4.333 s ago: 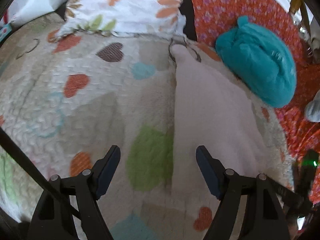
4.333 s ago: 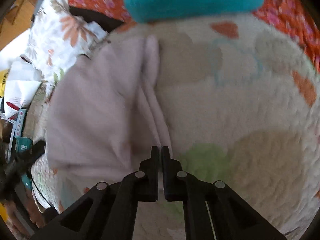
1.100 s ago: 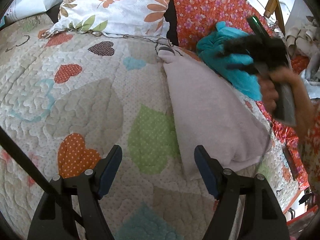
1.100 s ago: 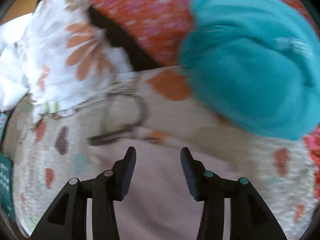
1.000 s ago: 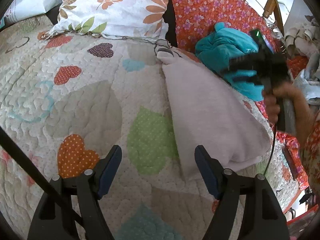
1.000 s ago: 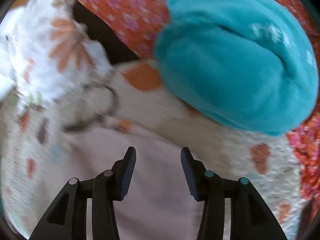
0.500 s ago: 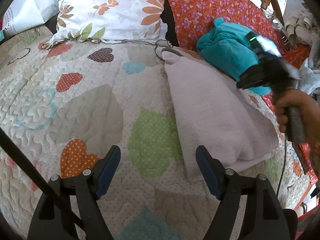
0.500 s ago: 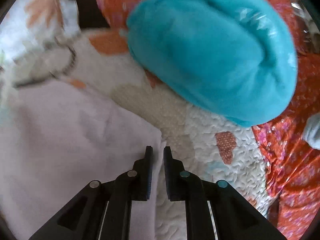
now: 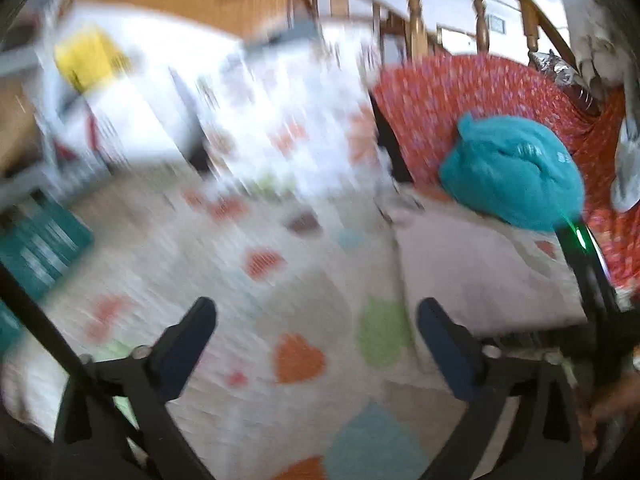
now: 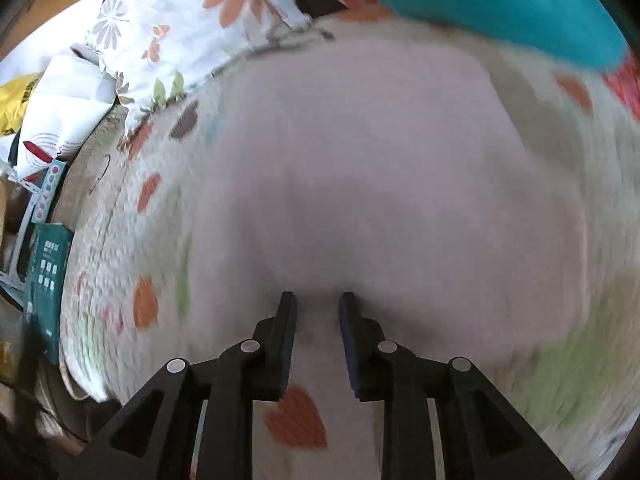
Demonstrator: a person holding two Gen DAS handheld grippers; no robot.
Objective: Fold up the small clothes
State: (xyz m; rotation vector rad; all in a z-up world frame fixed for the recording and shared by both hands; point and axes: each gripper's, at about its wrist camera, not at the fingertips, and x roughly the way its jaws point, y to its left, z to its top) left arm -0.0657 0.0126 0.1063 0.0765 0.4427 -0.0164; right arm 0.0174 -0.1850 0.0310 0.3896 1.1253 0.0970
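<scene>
Pale pink garment [image 10: 380, 168] ahead of right gripper [image 10: 318, 308], narrow gap, just opening, empty; left gripper [image 9: 316, 320] wide.

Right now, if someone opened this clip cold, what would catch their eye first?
Probably the pale pink cloth, lying folded flat on the heart-patterned quilt and filling most of the right wrist view. Next comes the bright teal bundle just beyond it, resting against the red flowered pillow. The right tool hangs over the cloth's near edge, jaws slightly apart.
</scene>
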